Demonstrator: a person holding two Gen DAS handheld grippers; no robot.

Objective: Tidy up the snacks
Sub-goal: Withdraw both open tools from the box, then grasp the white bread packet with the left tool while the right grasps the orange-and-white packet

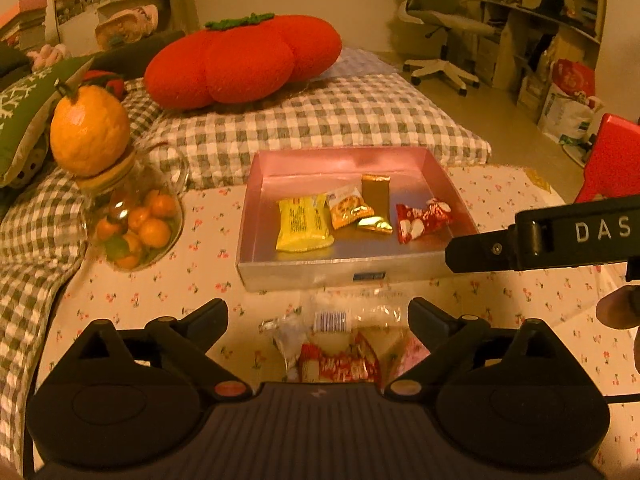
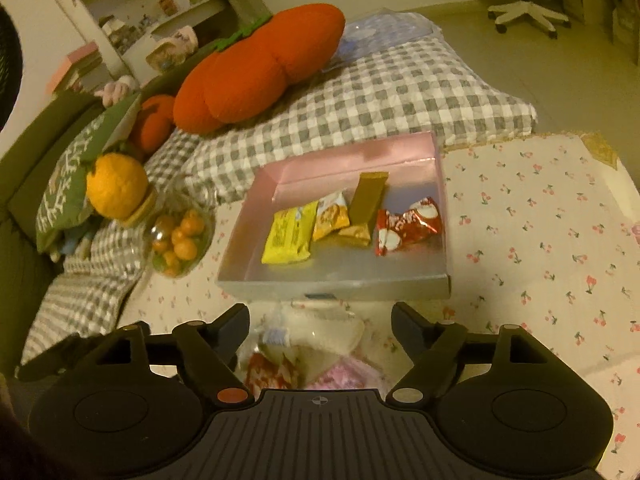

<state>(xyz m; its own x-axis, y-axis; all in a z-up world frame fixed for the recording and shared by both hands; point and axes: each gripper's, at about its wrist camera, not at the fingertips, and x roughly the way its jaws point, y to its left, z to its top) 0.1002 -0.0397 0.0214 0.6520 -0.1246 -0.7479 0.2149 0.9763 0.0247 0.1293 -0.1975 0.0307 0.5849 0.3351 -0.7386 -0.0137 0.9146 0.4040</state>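
Cherry-print cloth covers the surface under both my tongs, with a grey checked quilt and a big red tomato cushion lying behind it; my left tongs are spread wide and pinch nothing, hanging just over a small heap of loose snacks near the front edge of the cloth; in that heap I can make out a red-and-white wrapper, a clear packet with a barcode and something pink; my right tongs are likewise spread and empty above the same heap, where the wrappers look blurred; from the left camera the black body of my right tool reaches in from the right side; just beyond the heap sits a shallow pink box, its front wall nearest me; inside it four snacks lie in a row: a yellow packet on the left, an orange packet touching it, a brown-and-gold bar partly overlapping the orange one, and a red-and-white candy bag a little apart on the right; left of the box stands a glass jar of small oranges with an orange-shaped lid; far behind, an office chair stands on the floor.
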